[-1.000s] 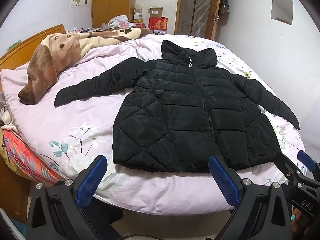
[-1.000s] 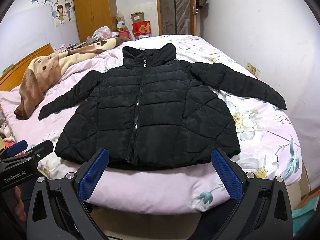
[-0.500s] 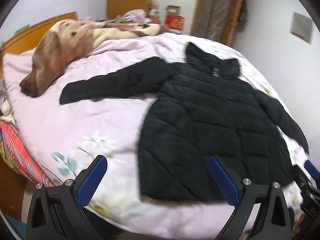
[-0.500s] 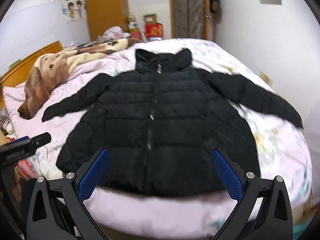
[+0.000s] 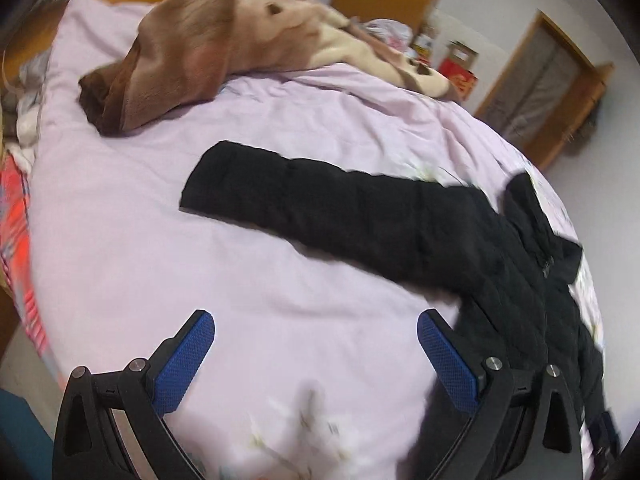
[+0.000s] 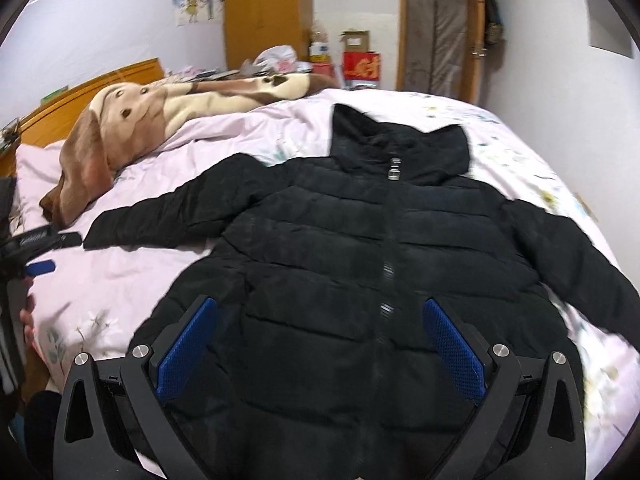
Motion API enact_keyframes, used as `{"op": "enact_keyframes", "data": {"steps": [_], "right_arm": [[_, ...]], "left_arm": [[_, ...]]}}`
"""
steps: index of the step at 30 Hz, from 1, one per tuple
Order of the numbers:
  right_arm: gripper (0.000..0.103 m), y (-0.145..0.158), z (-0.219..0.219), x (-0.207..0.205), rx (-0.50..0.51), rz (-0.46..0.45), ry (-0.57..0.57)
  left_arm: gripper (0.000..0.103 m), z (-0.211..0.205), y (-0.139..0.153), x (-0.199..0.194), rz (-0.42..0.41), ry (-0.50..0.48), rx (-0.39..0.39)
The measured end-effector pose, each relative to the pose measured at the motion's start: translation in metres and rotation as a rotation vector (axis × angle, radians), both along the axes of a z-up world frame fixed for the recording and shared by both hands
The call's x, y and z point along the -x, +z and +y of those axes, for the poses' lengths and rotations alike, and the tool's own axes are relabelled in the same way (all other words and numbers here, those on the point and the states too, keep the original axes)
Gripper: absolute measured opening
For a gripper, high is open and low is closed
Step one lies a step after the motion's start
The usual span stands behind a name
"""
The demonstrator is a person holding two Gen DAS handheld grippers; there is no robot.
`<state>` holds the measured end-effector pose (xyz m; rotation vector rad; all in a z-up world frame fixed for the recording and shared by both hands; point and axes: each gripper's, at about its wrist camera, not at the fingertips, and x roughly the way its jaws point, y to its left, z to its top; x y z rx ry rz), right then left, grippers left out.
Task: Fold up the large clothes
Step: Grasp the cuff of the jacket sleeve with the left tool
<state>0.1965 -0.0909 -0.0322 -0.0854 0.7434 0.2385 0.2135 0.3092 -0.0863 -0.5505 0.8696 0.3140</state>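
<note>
A black quilted puffer jacket (image 6: 360, 264) lies flat and zipped on the pink floral bed (image 6: 120, 264), collar toward the far side, both sleeves spread out. My right gripper (image 6: 320, 344) is open and empty, low over the jacket's lower front. My left gripper (image 5: 316, 356) is open and empty over bare sheet, short of the jacket's left sleeve (image 5: 340, 216), whose cuff points left. The left gripper also shows at the left edge of the right wrist view (image 6: 40, 252).
A brown and cream dog-print blanket (image 5: 208, 40) lies bunched at the head of the bed (image 5: 120, 264). A wooden headboard (image 6: 80, 96), wardrobe (image 6: 264, 12), boxes and a door stand behind. A white wall runs along the right side.
My left gripper has swung left and forward, from the jacket's hem toward the left sleeve. My right gripper has moved forward and lower over the jacket body. Both stay open.
</note>
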Motion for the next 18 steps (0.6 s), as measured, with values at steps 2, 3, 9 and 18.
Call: {"op": "enact_keyframes", "data": {"steps": [2,3,9,18], "right_arm": [[0.102,-0.007,0.014,-0.012,0.007,0.012,0.031],[0.102,-0.010,0.021,-0.017,0.008,0.022,0.042],[0.102,-0.029,0.049,-0.036,0.005,0.074,0.098],[0.102,-0.046,0.081,-0.054,0.051,0.093,0.160]], "left_arm": [[0.102,0.019,-0.007,-0.011,0.003,0.035,0.006],[0.102,0.029,-0.011,-0.018,0.024,0.073,-0.013],[0.102,0.076,-0.052,-0.053,0.105,0.192,0.075],[0.102,0.103,-0.089,-0.088,0.120,0.300,0.161]]}}
